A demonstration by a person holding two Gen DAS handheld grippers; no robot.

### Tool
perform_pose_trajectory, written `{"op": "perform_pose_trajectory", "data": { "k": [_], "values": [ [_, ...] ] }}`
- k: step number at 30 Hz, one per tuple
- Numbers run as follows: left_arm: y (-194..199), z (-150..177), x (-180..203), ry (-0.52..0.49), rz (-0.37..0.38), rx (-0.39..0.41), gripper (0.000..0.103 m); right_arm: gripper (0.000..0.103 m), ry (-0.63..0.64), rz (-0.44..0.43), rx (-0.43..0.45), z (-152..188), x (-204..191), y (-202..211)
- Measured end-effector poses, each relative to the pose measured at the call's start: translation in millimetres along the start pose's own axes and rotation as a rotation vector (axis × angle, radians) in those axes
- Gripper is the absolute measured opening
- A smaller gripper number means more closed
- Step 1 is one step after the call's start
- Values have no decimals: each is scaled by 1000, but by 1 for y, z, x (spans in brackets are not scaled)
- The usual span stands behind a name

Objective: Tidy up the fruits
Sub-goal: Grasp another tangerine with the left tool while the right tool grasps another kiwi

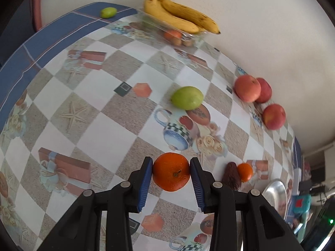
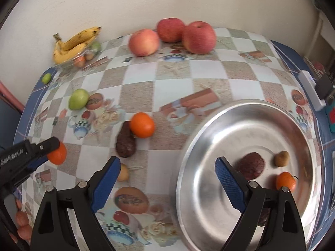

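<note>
A checkered tablecloth (image 2: 175,73) printed with cups, starfish and gift boxes is spread over the table. A white power strip (image 2: 311,90) is laid at its blue edge.

Bright orange round tangerine (image 1: 171,172) between blue ribbed rubber pads (image 1: 146,185) (black frames); grey-and-white checked oilcloth tablecloth (image 1: 108,125) with blue border; yellow, brown-flecked bananas (image 1: 180,14) at twelve o'clock; shiny silver metal dish (image 2: 247,125).

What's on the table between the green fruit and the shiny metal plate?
In the right wrist view, a loose orange touching a dark brown fruit lies between the green fruit and the metal plate.
</note>
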State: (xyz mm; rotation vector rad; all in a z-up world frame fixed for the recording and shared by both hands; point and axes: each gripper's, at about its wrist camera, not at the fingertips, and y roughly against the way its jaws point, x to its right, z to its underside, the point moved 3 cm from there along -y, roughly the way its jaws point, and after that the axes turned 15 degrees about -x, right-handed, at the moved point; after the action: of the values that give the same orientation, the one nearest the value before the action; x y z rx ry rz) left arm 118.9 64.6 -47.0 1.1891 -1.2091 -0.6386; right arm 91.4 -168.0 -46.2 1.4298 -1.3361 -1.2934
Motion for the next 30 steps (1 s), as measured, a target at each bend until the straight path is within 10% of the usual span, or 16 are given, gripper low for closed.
{"op": "perform_pose_trajectory", "data": {
  "k": [6, 8, 17, 30],
  "values": [
    [-7, -1, -2, 31, 15, -23, 39, 86, 91, -69, -16, 2, -39, -11],
    [-7, -1, -2, 30, 20, -26, 39, 62, 104, -85, -36, 4, -45, -19],
    [-9, 1, 3, 14, 32, -40, 39, 27, 59, -124, -104, 7, -39, -47],
    [0, -2, 4, 3, 24, -2, 39, 27, 0, -168, -15, 0, -23, -5]
  ]
}}
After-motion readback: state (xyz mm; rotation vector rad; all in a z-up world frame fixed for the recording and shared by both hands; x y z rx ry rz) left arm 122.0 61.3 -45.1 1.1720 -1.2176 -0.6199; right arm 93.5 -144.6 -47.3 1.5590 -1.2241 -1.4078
